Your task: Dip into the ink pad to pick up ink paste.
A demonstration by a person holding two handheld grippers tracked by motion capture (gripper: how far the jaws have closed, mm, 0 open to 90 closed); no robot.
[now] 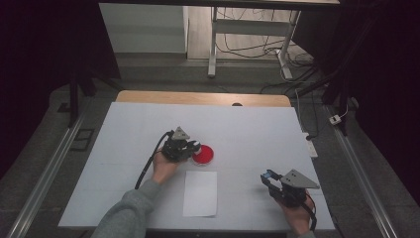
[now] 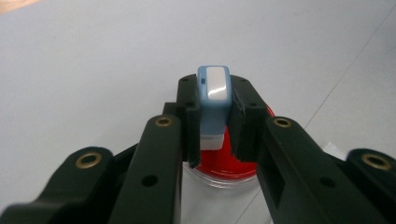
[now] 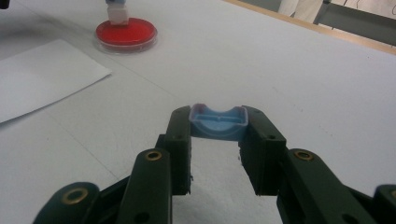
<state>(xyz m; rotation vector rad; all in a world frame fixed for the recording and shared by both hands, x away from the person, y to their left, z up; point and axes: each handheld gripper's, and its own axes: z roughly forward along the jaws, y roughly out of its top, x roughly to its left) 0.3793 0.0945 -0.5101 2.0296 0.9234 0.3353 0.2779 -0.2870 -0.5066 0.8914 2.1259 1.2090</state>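
1. Left gripper view: a blue and white stamp (image 2: 213,105) stands upright, clamped between the two black jaws of the left gripper (image 2: 214,123). Its white lower end sits over a round red ink pad (image 2: 233,163) in a clear dish; whether it touches the red surface cannot be told.
2. In the high view the left gripper (image 1: 190,147) sits a little toward 9 o'clock of the table's middle, with the ink pad (image 1: 204,154) just beside it at 3 o'clock.
3. A white sheet of paper (image 1: 200,193) lies flat near the pad, at 6 o'clock from it, not touching it.
4. The right gripper (image 3: 218,128) is clamped on a small blue cap (image 3: 218,122), hollow side up, held at the jaw tips above the table.
5. In the high view the right gripper (image 1: 271,178) is at about 4 o'clock from the pad, well apart from it and to the paper's right.
6. From the right gripper view the ink pad (image 3: 126,33) is far off at 11 o'clock, with the stamp (image 3: 116,13) standing on or just over it, and the paper (image 3: 42,74) at 9 o'clock.
7. Everything rests on a white table (image 1: 247,129) with a wooden far edge.
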